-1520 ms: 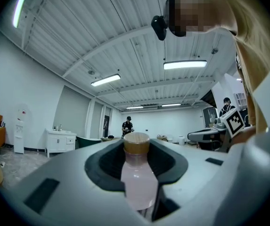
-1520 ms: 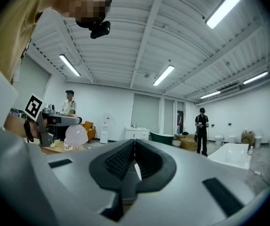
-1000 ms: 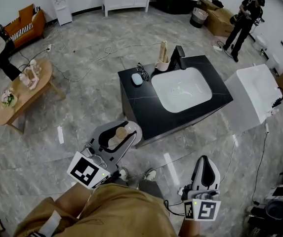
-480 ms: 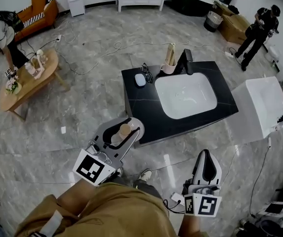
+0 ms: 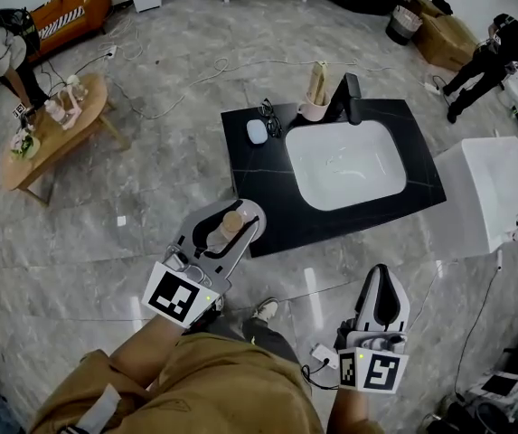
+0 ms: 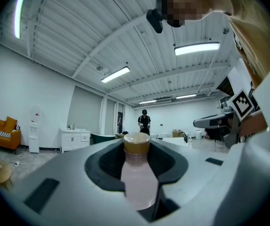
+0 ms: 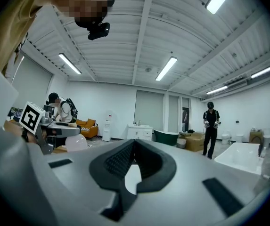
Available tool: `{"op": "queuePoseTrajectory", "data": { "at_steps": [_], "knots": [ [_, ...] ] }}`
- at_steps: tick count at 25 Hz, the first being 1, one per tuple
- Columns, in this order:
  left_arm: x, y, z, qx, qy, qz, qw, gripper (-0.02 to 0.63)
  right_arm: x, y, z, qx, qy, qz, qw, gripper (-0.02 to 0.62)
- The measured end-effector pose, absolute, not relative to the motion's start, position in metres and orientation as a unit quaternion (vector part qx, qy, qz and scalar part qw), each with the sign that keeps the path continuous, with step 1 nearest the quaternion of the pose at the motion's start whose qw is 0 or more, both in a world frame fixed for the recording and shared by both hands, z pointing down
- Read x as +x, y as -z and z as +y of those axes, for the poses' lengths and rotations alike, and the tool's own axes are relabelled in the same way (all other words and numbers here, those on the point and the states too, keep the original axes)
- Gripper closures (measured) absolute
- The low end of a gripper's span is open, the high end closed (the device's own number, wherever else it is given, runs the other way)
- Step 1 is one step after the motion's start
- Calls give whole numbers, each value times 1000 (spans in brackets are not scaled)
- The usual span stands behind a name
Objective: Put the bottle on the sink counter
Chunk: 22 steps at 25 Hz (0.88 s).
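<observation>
A pale pink bottle [image 5: 230,222] with a tan cap stands between the jaws of my left gripper [image 5: 238,213], which is shut on it. In the left gripper view the bottle [image 6: 137,173] fills the gap of the left gripper [image 6: 137,147], cap pointing away. The gripper hangs over the floor by the front left corner of the black sink counter [image 5: 259,174], whose white basin [image 5: 344,163] lies to the right. My right gripper [image 5: 381,281] hangs low at the right, shut and empty; its pads meet in the right gripper view [image 7: 134,142].
On the counter stand a black faucet [image 5: 353,98], a cup with tall items [image 5: 315,107], glasses [image 5: 266,114] and a small pale object [image 5: 257,132]. A white tub [image 5: 494,193] stands to the right, a wooden table [image 5: 46,138] to the left. People stand far off; cables cross the floor.
The counter has come nearer and lower in the head view. My left gripper with the bottle has moved forward to the counter's front left corner. The right gripper keeps its place.
</observation>
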<state>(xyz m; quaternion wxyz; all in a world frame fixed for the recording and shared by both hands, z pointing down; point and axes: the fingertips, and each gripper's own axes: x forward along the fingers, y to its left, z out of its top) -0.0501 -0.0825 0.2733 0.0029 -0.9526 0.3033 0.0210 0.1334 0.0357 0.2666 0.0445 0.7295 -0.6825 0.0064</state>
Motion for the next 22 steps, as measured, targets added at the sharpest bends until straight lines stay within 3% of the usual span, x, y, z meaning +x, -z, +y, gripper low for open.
{"op": "queuePoseTrajectory", "data": {
  "at_steps": [22],
  "knots": [
    [-19,-343,-109,-949,8,316,10,477,139,-309,6,710,-29,-702,57,590]
  ]
}}
